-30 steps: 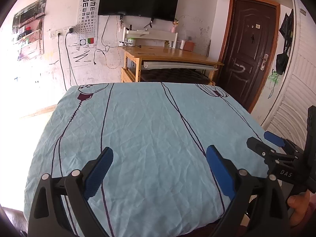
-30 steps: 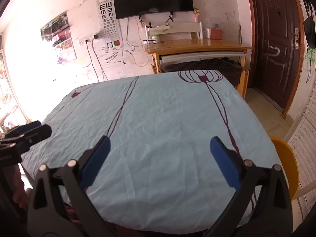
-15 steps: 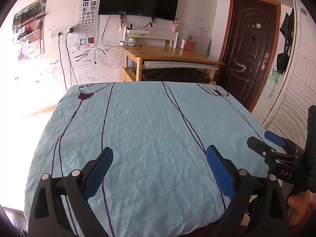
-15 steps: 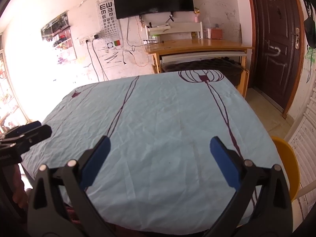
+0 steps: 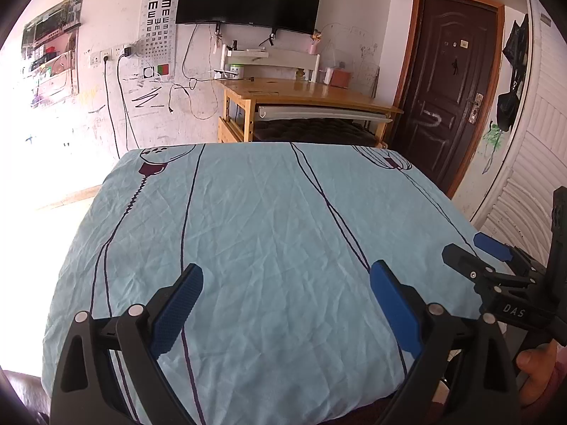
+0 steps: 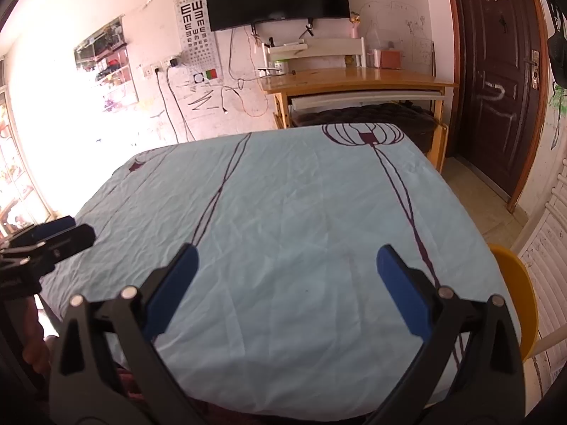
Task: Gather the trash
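You hold the left gripper [image 5: 285, 285] and right gripper [image 6: 283, 267] with fingers spread and empty over the blue tablecloth [image 5: 262, 219] filling mid-frame; no trash shows in either view, so progress cannot be judged.

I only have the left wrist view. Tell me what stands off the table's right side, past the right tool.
Observer: A yellow chair stands beside that edge of the table.
Operator: Report the right tool's state.
Observer: The right tool is open, with nothing between its fingers.
Operator: Check the floor towards the door.
Observer: The floor between table and door is bare tile; no trash shows there.
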`<state>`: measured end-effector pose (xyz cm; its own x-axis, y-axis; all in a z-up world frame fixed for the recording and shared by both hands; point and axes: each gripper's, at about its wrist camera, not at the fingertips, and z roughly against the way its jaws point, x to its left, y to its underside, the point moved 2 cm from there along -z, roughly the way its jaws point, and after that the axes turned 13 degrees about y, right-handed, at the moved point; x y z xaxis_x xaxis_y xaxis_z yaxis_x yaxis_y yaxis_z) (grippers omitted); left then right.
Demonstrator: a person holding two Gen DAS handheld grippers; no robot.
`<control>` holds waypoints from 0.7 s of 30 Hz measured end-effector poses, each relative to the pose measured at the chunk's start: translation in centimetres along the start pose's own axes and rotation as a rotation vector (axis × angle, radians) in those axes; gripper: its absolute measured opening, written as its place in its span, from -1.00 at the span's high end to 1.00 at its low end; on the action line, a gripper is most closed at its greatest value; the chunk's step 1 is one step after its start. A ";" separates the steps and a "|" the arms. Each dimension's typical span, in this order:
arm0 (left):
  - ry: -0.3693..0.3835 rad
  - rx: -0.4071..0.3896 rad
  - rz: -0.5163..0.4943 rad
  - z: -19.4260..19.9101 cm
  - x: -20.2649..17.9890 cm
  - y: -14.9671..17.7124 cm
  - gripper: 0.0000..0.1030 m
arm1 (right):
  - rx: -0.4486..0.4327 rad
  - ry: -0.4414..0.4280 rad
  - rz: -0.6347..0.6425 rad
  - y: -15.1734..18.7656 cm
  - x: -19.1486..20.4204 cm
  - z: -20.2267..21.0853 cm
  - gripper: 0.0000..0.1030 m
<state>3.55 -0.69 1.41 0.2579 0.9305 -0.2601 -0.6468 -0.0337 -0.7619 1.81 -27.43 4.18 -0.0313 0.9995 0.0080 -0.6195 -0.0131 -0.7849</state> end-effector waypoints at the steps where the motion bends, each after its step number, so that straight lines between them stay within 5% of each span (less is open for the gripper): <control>1: -0.001 0.000 0.000 0.0 0.0 0.0 -0.75 | -0.001 -0.001 0.000 0.0 0.0 0.0 -0.88; 13: 0.047 0.023 -0.003 -0.2 -0.4 0.3 -0.86 | -0.010 0.010 0.008 0.1 0.4 0.0 -0.88; 21: 0.042 -0.033 -0.052 0.3 -1.6 0.4 -0.86 | -0.012 0.009 0.009 0.2 0.5 0.0 -0.88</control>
<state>2.64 -2.03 1.70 0.3205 0.9154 -0.2436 -0.6077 0.0014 -0.7941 1.65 -26.89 4.07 -0.0296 0.9995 -0.0051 -0.6097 -0.0222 -0.7923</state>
